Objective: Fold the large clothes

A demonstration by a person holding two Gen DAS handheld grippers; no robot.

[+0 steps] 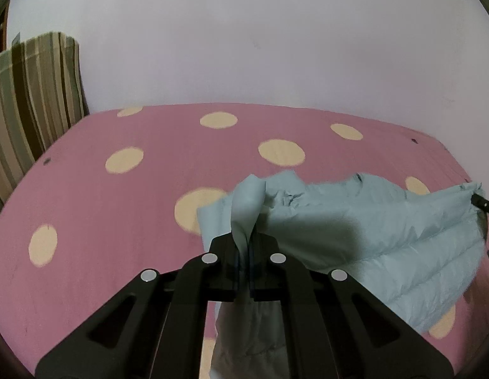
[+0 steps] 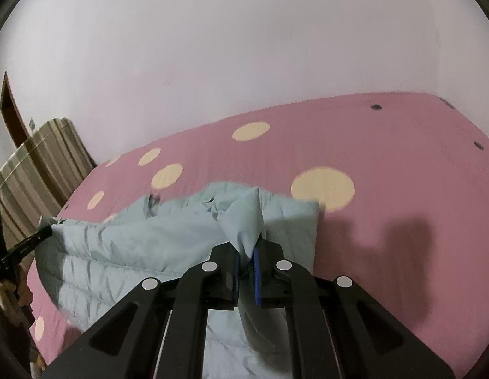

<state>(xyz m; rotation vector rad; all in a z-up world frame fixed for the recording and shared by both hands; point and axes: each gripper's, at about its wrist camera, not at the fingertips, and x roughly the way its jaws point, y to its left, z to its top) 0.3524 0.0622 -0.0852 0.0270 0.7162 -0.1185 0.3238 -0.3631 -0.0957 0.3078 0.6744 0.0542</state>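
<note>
The pale blue quilted jacket (image 1: 386, 243) hangs partly lifted over the bed (image 1: 118, 208), stretched between the two claws. The left claw (image 1: 246, 246) is clamped tight on a pinch of its fabric, and the right claw (image 2: 247, 252) is closed the same way on another bunch. The pink bedsheet has cream dots, a striped cushion (image 1: 32, 94) leans at its far left, and a plain wall (image 1: 244, 47) stands behind.

Quilted, crinkly matt cloth for pale blue jacket (image 1: 386, 240); smooth matt cotton for dotted bedsheet (image 1: 102, 208); matt black plastic for left gripper (image 1: 247, 252).
</note>
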